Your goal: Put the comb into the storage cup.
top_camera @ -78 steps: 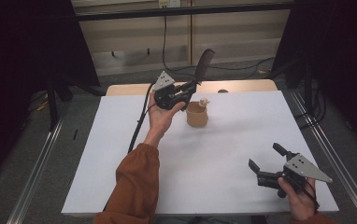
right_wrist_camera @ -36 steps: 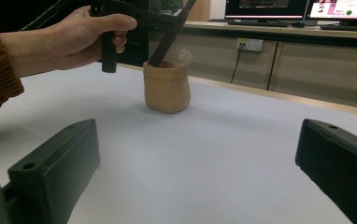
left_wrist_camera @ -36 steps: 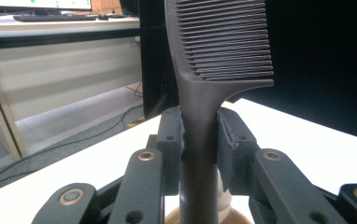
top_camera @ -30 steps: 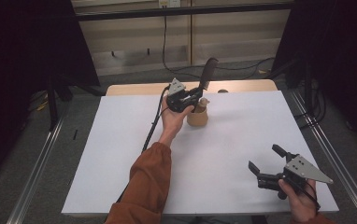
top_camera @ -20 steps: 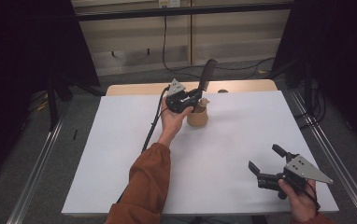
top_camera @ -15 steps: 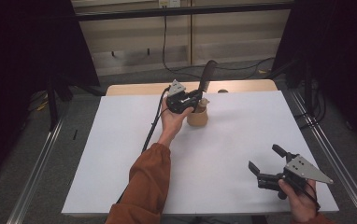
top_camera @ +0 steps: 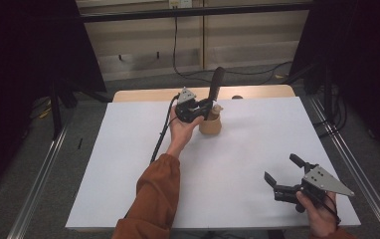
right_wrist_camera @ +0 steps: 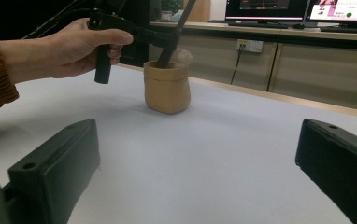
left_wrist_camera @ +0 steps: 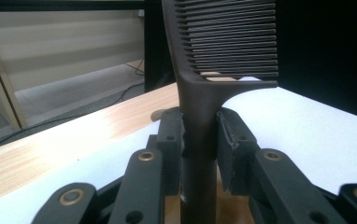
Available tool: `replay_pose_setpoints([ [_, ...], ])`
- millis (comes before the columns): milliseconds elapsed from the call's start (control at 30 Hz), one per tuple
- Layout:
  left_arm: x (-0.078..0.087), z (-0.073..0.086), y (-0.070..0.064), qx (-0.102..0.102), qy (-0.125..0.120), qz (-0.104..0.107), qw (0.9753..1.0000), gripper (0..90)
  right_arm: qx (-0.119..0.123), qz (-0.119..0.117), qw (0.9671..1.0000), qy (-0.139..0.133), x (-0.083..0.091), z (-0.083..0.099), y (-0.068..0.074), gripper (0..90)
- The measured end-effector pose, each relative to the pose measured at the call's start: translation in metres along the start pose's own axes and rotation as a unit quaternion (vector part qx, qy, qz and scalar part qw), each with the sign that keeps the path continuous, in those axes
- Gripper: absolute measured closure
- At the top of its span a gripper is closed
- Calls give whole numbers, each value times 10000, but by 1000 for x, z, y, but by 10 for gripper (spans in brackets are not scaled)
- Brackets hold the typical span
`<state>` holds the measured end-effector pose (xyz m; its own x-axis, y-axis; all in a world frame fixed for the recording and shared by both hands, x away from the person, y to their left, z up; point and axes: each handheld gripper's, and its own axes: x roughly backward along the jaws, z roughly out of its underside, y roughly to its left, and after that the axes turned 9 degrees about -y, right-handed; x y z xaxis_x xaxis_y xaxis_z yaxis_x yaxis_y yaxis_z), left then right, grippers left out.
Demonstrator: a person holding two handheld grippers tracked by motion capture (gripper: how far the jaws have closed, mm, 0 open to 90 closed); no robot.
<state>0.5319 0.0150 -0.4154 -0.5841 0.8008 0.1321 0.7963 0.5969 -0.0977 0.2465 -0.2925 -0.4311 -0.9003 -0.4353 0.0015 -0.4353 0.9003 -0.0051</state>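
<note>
Standing clamped in the left tongs (left_wrist_camera: 200, 140), a comb (left_wrist_camera: 223, 42) enters the pot (top_camera: 211, 124)

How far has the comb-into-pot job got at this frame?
Done: the left tongs are shut on the comb, its handle end down in the tan pot. In hand: lowering it. Left: letting go. The right tongs sit open, near the table's edge.

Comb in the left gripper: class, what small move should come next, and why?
Probably open the left gripper and let go. Its jaws clamp the black comb by the handle, whose lower end sits inside the tan pot on the white table, so the pot should hold it. The right gripper waits open.
</note>
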Motion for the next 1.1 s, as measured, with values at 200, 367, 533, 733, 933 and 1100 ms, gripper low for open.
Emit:
replay_pose_setpoints([
  [200,0,3,0,-29,177,0,9998,729,1,-5,10000,0,0,0,0,0],
  [367,0,4,0,-45,199,-15,9998,729,-5,0,10000,11,0,0,0,0],
  [533,0,8,1,28,241,-35,9997,729,-6,-13,10000,4,0,0,0,0],
  [733,0,8,0,-29,268,-32,9996,728,14,-16,10000,24,0,0,0,0],
  [933,-1,11,-1,33,258,-68,9996,728,16,-14,10000,25,0,0,1,0],
  [1100,-1,11,-1,-21,281,-73,9996,727,22,-24,10000,24,0,0,1,0],
])
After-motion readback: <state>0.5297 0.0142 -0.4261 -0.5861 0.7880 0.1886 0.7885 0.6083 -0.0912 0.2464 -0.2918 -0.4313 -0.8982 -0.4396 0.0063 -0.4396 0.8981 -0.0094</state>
